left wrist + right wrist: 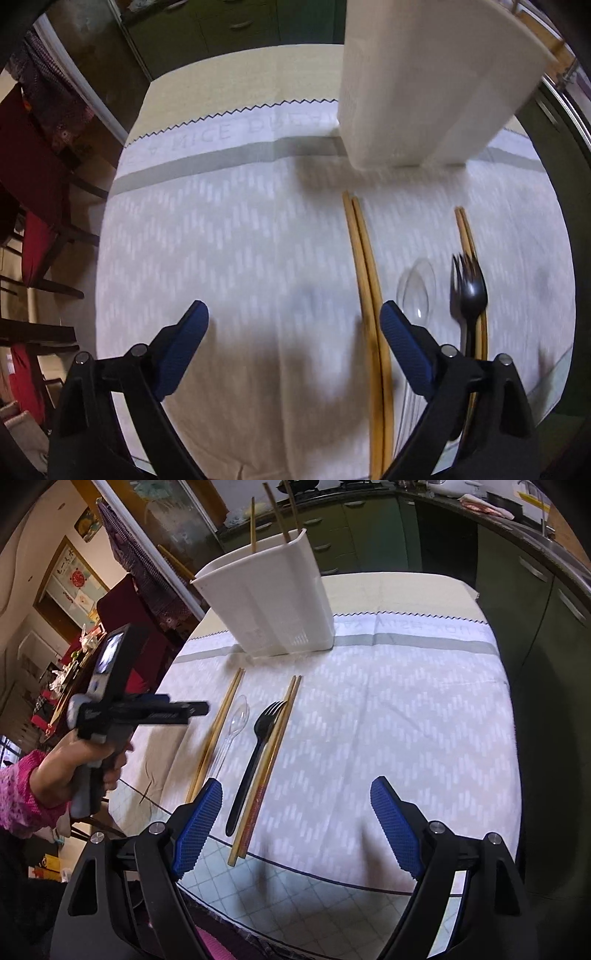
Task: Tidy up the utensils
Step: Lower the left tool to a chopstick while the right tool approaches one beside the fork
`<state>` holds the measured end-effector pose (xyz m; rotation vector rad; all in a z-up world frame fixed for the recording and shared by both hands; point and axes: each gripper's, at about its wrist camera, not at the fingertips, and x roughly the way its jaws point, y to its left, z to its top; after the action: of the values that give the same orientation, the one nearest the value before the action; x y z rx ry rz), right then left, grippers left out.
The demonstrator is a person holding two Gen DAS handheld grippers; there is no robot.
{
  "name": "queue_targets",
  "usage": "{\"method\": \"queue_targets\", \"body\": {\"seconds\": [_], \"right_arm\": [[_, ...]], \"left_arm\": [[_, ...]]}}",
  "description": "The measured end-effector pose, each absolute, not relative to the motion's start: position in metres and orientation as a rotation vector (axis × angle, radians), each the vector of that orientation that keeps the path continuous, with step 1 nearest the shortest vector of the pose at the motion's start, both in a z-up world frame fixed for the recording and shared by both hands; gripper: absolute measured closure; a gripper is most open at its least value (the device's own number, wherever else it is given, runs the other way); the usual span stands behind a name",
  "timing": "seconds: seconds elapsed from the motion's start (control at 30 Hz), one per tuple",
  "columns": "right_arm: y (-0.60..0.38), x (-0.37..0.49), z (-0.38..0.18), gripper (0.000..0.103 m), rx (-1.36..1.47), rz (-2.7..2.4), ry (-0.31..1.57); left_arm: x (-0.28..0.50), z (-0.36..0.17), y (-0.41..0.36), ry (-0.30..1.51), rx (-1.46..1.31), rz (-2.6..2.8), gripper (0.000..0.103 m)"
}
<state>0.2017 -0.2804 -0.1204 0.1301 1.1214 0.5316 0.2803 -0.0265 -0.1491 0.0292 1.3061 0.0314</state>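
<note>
A white utensil holder (pixel 273 602) stands at the back of the cloth and holds several chopsticks; it also shows in the left wrist view (pixel 424 85). In front of it lie a chopstick pair (pixel 216 734), a clear plastic spoon (pixel 236 720), a black fork (pixel 255 753) and a second chopstick pair (pixel 269 764). In the left wrist view they are the chopstick pair (pixel 365 280), the spoon (pixel 415 291), the fork (pixel 469 295) and the second pair (pixel 465 229). My left gripper (pixel 295 317) is open and empty above the cloth, left of the utensils. My right gripper (pixel 297 794) is open and empty, above the near ends of the fork and chopsticks.
A white patterned tablecloth (pixel 406 720) covers the table. Dark chairs with red cushions (pixel 37 221) stand left of the table. Green kitchen cabinets (pixel 517 590) run along the back and right. The left hand-held gripper (pixel 147 710) hovers left of the utensils.
</note>
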Motion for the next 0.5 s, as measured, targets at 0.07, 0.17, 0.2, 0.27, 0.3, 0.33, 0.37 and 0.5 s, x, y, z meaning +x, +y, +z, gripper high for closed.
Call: {"method": "queue_targets", "body": {"seconds": [0.07, 0.17, 0.2, 0.27, 0.3, 0.33, 0.37, 0.5], "right_arm": [[-0.279, 0.203, -0.123, 0.021, 0.135, 0.541, 1.129], [-0.28, 0.202, -0.125, 0.021, 0.137, 0.548, 1.133], [-0.281, 0.202, -0.126, 0.021, 0.141, 0.551, 1.134], [-0.282, 0.201, -0.125, 0.021, 0.146, 0.557, 1.135], [-0.283, 0.201, -0.125, 0.021, 0.147, 0.558, 1.136], [-0.283, 0.2, -0.125, 0.021, 0.148, 0.558, 1.136], [-0.284, 0.2, -0.125, 0.021, 0.148, 0.558, 1.137], [-0.284, 0.202, -0.128, 0.021, 0.147, 0.548, 1.145]], "left_arm": [[0.282, -0.154, -0.024, 1.316, 0.012, 0.043, 0.015], [0.289, -0.161, -0.022, 1.325, -0.006, 0.048, 0.015], [0.29, -0.163, -0.023, 1.327, -0.005, 0.048, 0.015], [0.293, -0.165, -0.024, 1.328, 0.002, 0.061, 0.015], [0.294, -0.167, -0.023, 1.332, 0.003, 0.064, 0.015], [0.295, -0.169, -0.023, 1.337, 0.007, 0.071, 0.015], [0.296, -0.17, -0.023, 1.34, 0.009, 0.074, 0.015], [0.299, -0.176, -0.022, 1.355, -0.004, 0.072, 0.015]]}}
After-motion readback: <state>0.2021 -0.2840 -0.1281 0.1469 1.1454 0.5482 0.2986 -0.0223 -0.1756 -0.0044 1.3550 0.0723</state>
